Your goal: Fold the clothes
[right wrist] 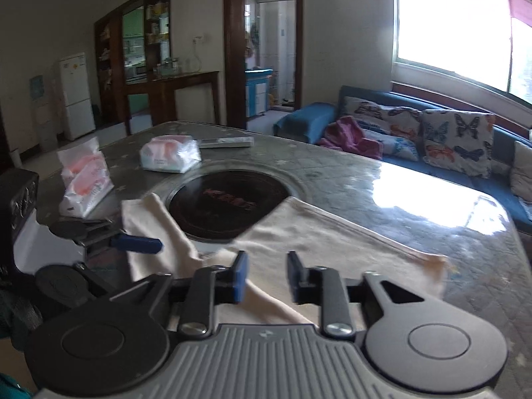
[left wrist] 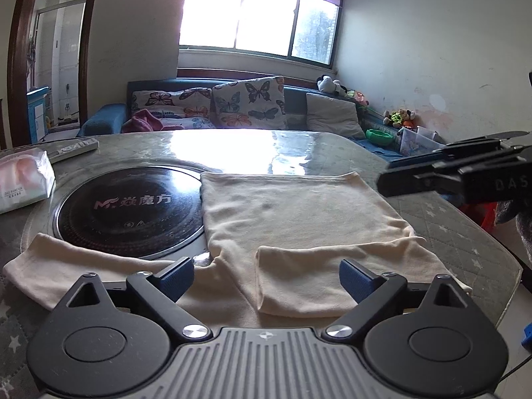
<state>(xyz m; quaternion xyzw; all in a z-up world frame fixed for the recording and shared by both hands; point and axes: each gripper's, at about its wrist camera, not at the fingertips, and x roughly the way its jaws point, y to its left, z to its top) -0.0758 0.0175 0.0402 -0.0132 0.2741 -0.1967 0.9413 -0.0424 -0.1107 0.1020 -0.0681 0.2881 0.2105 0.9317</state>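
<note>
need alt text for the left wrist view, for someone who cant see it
A cream long-sleeved top lies flat on a grey table, one sleeve folded across it, the other stretched out past a round black cooktop. The left tongs are open just above its near edge. The right tongs reach in from the right.

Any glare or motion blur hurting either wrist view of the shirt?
Left wrist: sharp; window blown out, glare patch on the table just beyond the cream shirt. Right wrist: motion-blurred, shirt edges smeared; window glare on the tabletop at right.
</note>
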